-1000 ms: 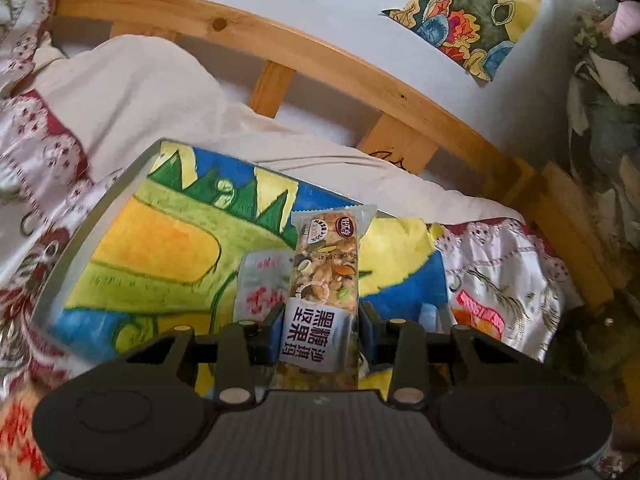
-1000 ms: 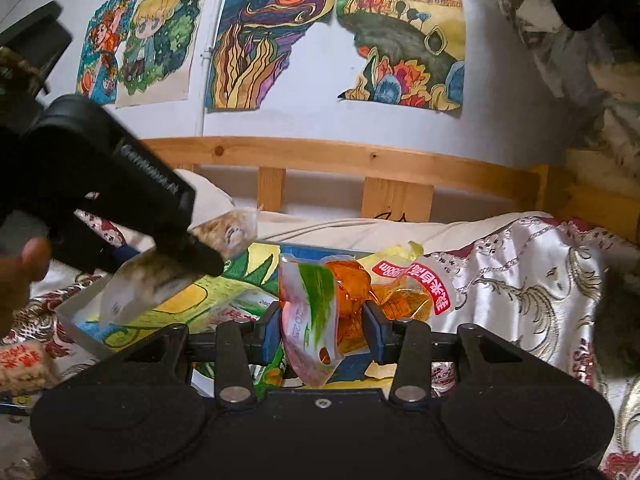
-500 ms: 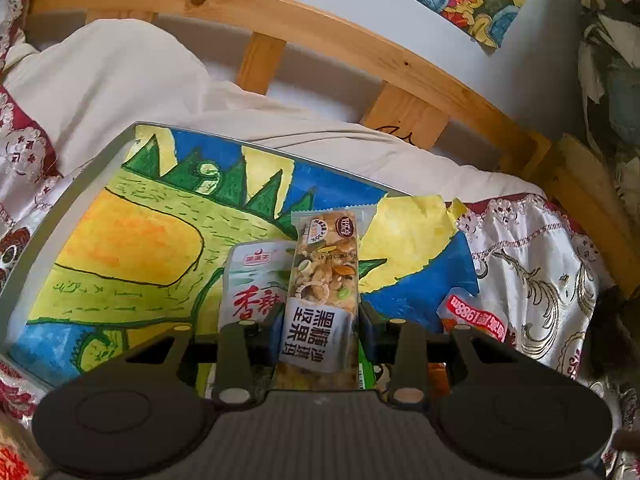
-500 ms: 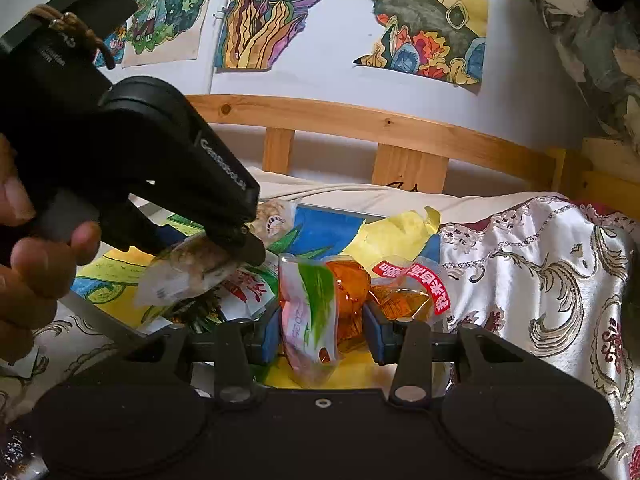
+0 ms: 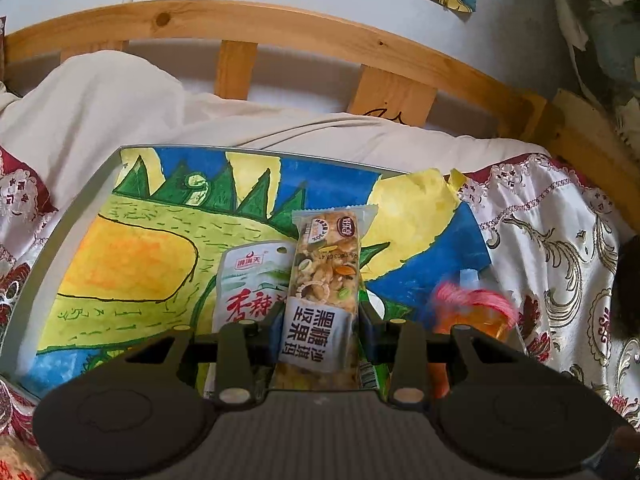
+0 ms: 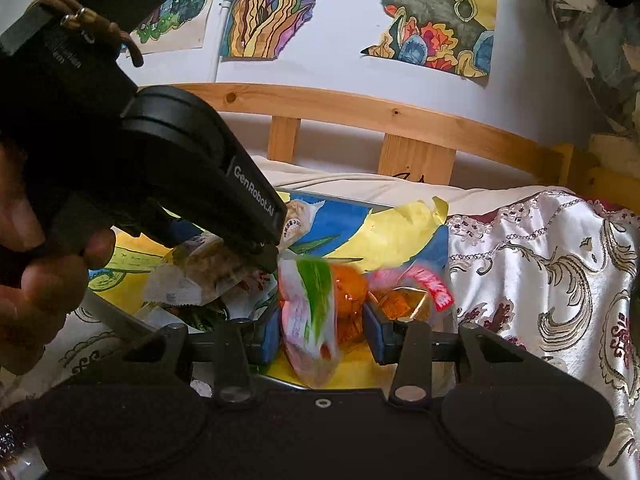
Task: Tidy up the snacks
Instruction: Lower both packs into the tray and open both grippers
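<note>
My left gripper is shut on a nut bar in a clear wrapper with a white label, held low over a tray lined with a painted dinosaur picture. A white and green spicy-snack packet lies on the tray just left of the bar. In the right wrist view, my right gripper is shut on an orange jelly cup with a green and white lid. A second orange jelly cup with a red label lies just right of it. The left gripper body with the nut bar sits to its left.
The tray rests on a bed with a patterned red and white cover and a white pillow. A wooden headboard and a wall with drawings stand behind. A person's hand holds the left gripper.
Both grippers have sunk closer to the tray, each keeping its snack. The left gripper rolled and shifted, so the tray and spicy-snack packet look nearer and more square-on.
</note>
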`<action>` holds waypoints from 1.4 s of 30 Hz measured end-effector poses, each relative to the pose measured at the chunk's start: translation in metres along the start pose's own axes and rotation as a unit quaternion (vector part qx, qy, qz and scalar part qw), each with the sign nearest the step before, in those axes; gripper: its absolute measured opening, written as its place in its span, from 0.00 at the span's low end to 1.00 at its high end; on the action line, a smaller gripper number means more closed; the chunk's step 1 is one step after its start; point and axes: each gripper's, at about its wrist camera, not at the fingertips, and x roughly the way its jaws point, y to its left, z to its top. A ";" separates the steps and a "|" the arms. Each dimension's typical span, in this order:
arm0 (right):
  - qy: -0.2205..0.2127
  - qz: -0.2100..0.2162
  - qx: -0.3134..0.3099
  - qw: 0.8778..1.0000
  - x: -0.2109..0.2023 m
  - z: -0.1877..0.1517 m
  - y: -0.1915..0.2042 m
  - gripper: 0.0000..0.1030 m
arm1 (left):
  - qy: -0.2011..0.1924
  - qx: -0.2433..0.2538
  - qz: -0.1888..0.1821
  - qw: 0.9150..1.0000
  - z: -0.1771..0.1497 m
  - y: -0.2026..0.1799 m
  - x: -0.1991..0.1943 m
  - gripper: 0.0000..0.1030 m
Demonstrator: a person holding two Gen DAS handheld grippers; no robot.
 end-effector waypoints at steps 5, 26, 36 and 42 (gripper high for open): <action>0.005 0.005 0.001 1.000 0.000 0.000 -0.001 0.46 | 0.013 -0.005 0.002 1.000 0.002 -0.001 -0.002 0.43; -0.047 -0.001 0.037 0.998 -0.100 0.044 -0.007 0.95 | -0.076 -0.010 0.024 0.997 0.002 0.007 -0.136 0.94; -0.060 0.001 0.051 0.997 -0.161 0.056 -0.002 0.99 | -0.113 -0.007 0.048 0.992 -0.030 0.021 -0.206 0.99; -0.073 0.006 0.058 0.996 -0.200 0.065 0.003 0.99 | -0.127 -0.007 0.060 0.990 -0.059 0.025 -0.242 0.99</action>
